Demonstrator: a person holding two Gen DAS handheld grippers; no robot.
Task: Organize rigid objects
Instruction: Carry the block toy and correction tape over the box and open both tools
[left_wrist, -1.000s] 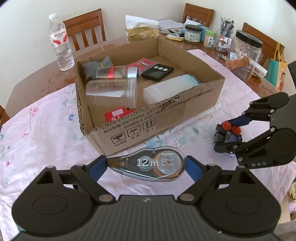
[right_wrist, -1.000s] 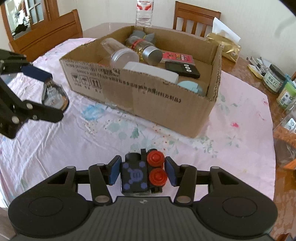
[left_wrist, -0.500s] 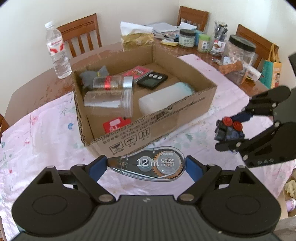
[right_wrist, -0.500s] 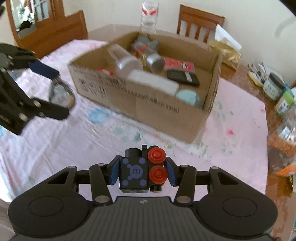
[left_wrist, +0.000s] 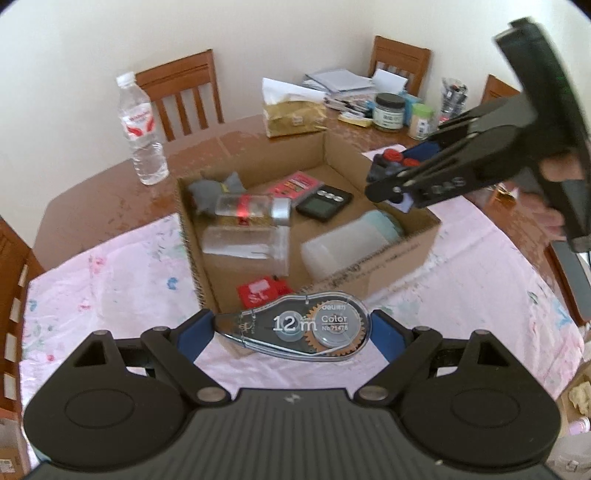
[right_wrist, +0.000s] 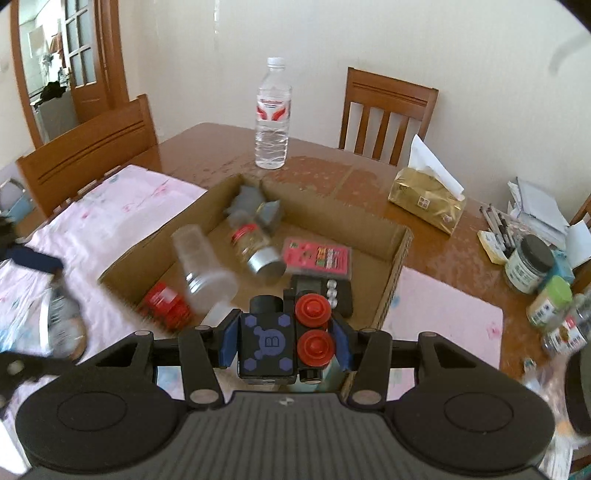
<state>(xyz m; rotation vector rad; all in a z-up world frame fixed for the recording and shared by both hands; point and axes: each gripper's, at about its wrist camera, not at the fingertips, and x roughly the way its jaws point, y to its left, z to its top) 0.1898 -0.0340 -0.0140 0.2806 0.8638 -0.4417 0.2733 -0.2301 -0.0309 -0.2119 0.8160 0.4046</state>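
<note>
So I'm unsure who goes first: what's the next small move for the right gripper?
Probably lower the right gripper and release: its jaws grip the black toy block, which hangs above the cardboard box, over the black timer.

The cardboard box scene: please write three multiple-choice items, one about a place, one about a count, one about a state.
1. Where is the water bottle?
A. inside the cardboard box
B. upright on bare table behind the box
C. in the left gripper

2. How many red knobs show on the black toy block?
A. one
B. two
C. four

3. What does the right gripper hold?
A. nothing
B. correction tape
C. the toy block

Answers: 1 B, it stands on wood beyond the box; 2 B, two red knobs are stacked; 3 C, the pads press its sides.
</note>
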